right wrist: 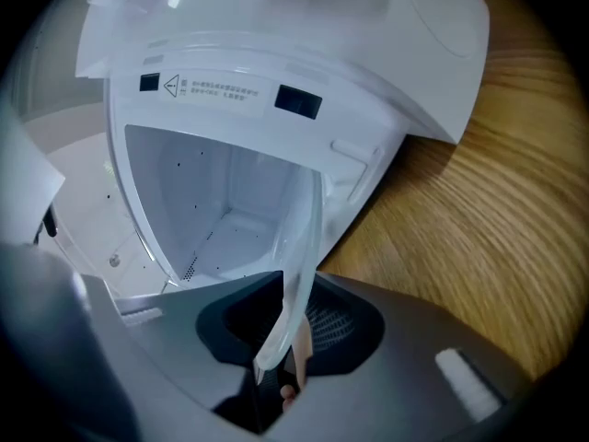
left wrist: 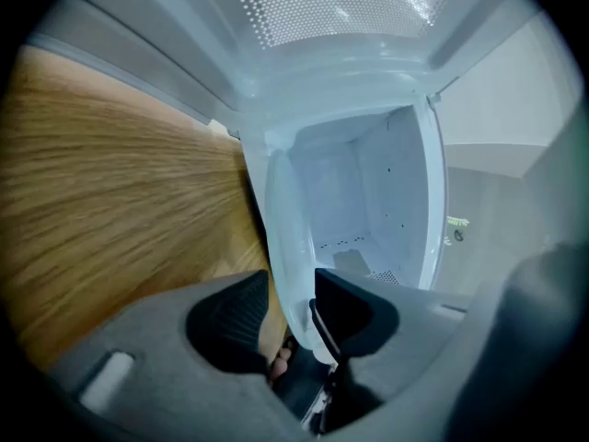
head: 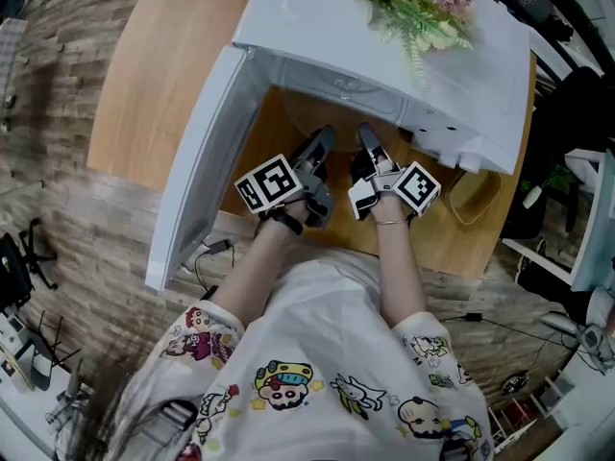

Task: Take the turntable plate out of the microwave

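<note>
Our left tongs [left wrist: 290,291] sit released around the plate [left wrist: 283,219] rim. The plate is at the open microwave's [head: 317,17] mouth, over the worktop [head: 163,65], seemingly carried by our right tongs [right wrist: 294,316], clenched on its edge.

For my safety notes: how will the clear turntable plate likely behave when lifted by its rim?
Probably stiff but breakable: the turntable plate looks like clear glass. Likely slippery and apt to tilt: the right gripper pinches only its smooth rim.
</note>
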{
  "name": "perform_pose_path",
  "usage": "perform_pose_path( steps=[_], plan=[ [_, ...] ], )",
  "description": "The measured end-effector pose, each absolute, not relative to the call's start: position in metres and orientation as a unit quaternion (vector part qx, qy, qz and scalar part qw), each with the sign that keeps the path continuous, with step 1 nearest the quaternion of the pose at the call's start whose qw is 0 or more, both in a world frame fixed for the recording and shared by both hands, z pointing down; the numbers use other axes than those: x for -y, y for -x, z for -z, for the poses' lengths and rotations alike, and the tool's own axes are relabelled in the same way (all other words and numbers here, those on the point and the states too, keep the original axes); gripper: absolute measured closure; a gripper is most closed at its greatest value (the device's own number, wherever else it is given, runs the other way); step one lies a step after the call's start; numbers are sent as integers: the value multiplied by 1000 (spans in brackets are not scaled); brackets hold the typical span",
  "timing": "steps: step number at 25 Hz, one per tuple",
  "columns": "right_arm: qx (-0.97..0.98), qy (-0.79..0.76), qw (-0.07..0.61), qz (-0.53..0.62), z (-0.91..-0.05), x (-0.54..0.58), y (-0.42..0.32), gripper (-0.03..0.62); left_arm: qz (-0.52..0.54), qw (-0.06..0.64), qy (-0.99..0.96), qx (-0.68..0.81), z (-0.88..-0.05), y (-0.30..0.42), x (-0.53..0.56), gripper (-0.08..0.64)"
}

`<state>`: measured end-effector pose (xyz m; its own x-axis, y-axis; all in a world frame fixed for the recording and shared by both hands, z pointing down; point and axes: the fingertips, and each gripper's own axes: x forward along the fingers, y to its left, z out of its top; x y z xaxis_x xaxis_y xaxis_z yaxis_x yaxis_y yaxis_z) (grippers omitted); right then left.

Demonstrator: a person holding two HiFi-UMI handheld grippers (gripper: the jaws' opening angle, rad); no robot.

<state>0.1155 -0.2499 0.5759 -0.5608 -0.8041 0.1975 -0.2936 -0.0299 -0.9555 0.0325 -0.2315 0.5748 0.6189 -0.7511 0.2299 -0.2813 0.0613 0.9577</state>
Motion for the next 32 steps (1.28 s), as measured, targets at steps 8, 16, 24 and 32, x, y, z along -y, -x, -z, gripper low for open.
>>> perform_pose_path(
  steps=[8, 16, 24, 32],
  plan=[
    [-647, 404, 247, 597, -577, 259, -113, 529, 214, 601, -645, 421, -580, -17, 261, 421],
    [-642, 401, 253, 602, -576, 264, -112, 541, 210, 588, -647, 437, -578, -14, 269, 499],
    [-652, 383, 256, 602, -570, 258, -112, 538, 219, 577, -656, 435, -572, -15, 263, 508],
    [-654, 366, 273, 604, -557, 240, -108, 538, 233, 567, -666, 424, -555, -10, 246, 515]
  ],
)
